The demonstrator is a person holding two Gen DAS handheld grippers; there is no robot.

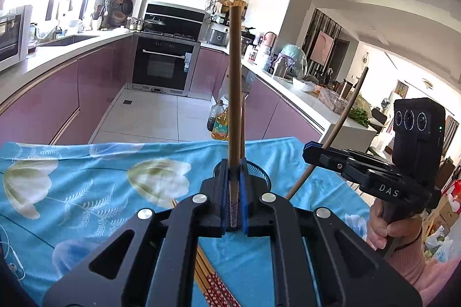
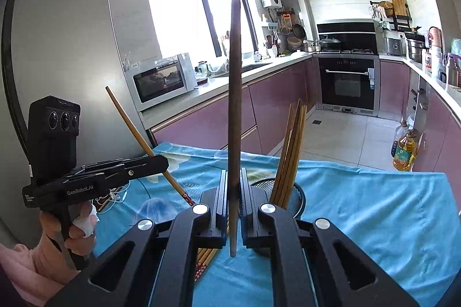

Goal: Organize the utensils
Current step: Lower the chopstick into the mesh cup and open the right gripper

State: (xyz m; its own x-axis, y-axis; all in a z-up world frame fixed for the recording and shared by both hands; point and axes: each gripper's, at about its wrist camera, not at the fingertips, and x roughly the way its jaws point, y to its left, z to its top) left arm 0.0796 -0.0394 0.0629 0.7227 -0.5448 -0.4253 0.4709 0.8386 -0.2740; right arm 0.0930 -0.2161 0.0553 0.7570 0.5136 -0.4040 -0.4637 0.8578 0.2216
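Left gripper is clamped on one upright chopstick; right gripper is likewise closed on a darker chopstick. Both are raised just beside the black mesh holder, which stands on the worktop's blue floral cloth and already contains several chopsticks. A loose bundle of chopsticks lies on the cloth beneath the grippers. The task appears partly complete: the two held chopsticks and the bundle are not yet in the holder.

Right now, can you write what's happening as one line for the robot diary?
left gripper: shut on chopstick | right gripper: shut on dark chopstick | mesh holder: has chopsticks | more chopsticks on cloth
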